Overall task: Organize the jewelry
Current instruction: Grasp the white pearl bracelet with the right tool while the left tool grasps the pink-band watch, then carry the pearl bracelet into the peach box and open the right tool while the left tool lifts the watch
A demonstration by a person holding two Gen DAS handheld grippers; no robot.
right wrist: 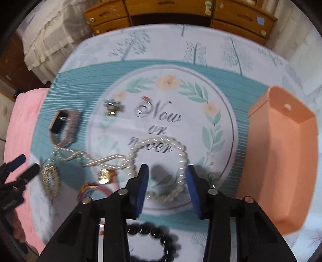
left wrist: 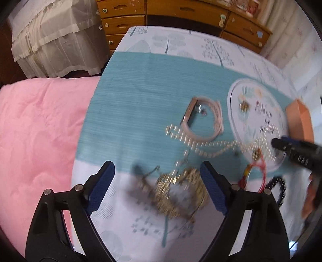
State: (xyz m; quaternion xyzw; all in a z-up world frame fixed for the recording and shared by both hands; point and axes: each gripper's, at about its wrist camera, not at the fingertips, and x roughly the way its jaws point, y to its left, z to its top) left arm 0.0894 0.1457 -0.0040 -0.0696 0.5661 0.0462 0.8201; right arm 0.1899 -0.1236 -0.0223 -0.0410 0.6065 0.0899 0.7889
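Observation:
My left gripper [left wrist: 157, 167] is open above a gold chain bracelet [left wrist: 181, 193] on the tablecloth. A pearl necklace [left wrist: 205, 145] trails right toward the round white mat [left wrist: 237, 121]. A pink watch [left wrist: 201, 121] lies beyond it. My right gripper [right wrist: 167, 169] is open over the pearl necklace [right wrist: 181, 161], whose loop lies between the fingers on the round mat [right wrist: 221, 112]. A brooch [right wrist: 112, 106] and a ring [right wrist: 143, 102] lie on the mat. A red cord bracelet [right wrist: 96, 187] and a black bead bracelet [right wrist: 159, 237] lie near the gripper. The peach box [right wrist: 281, 161] stands to the right.
A pink quilt [left wrist: 40, 131] lies left of the table. A wooden drawer chest [left wrist: 181, 12] stands behind the table, with a lace cloth [left wrist: 50, 40] at back left. The other gripper shows at the right edge of the left wrist view [left wrist: 297, 151].

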